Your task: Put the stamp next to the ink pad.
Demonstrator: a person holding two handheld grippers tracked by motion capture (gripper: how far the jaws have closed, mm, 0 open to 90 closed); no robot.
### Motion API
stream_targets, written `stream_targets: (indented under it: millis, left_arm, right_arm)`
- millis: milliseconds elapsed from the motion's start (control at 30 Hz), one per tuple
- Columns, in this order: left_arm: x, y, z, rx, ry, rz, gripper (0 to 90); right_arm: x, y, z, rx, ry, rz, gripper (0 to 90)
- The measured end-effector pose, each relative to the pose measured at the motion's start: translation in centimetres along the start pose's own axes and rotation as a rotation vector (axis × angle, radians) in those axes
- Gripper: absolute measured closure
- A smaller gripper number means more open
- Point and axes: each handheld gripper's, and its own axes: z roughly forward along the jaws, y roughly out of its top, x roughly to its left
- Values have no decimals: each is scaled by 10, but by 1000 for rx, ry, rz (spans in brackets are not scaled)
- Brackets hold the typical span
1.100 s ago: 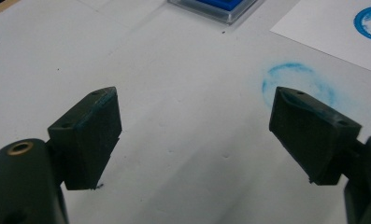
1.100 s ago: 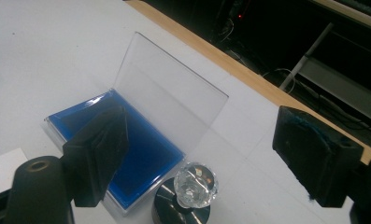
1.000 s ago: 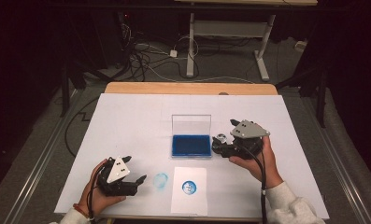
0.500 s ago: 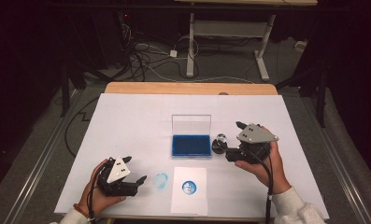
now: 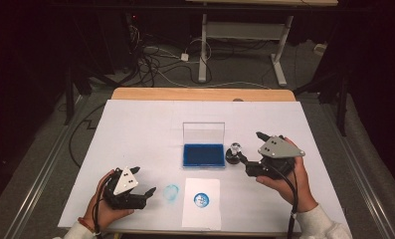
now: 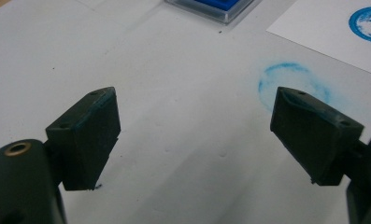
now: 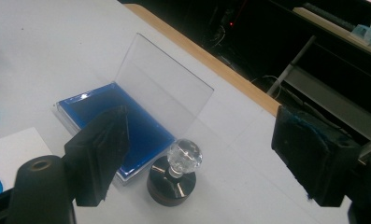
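Observation:
A round stamp point(image 5: 234, 152) with a clear knob and a dark base stands upright on the white table cover, just right of the blue ink pad point(image 5: 203, 155), whose clear lid is raised. In the right gripper view the stamp point(image 7: 176, 175) stands between the open jaws of my right gripper point(image 7: 204, 156) without touching them. My right gripper point(image 5: 248, 146) is just right of the stamp. A white paper sheet point(image 5: 201, 219) bears a blue round print point(image 5: 201, 200). My left gripper point(image 5: 144, 180) rests open and holds nothing at the front left, next to a blue ring smudge point(image 6: 293, 84).
The white cover point(image 5: 135, 129) spans most of the table, and a wooden edge point(image 5: 200, 93) shows at the far side. Cables and desk legs lie on the dark floor beyond. Bare cover stretches behind and to the left of the pad.
My right gripper has drawn back to the right, away from the stamp, which stays standing beside the ink pad. The left gripper has not moved.

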Motion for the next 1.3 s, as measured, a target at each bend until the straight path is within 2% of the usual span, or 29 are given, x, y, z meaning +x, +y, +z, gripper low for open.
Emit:
stream_targets:
  millis: [567, 1033, 1233, 1300]
  left_arm:
    - [1, 0, 0, 2, 3, -2, 157]
    - [1, 0, -1, 2, 10, -5, 157]
    - [1, 0, 0, 7, 14, -6, 156]
    - [1, 0, 0, 8, 18, -3, 157]
  right_arm:
    - [4, -8, -16, -13, 13, -13, 191]
    - [4, -23, -31, -28, 11, -7, 190]
    - [3, -34, -37, -18, -6, -7, 191]
    - [3, -38, -38, -29, -4, -6, 191]
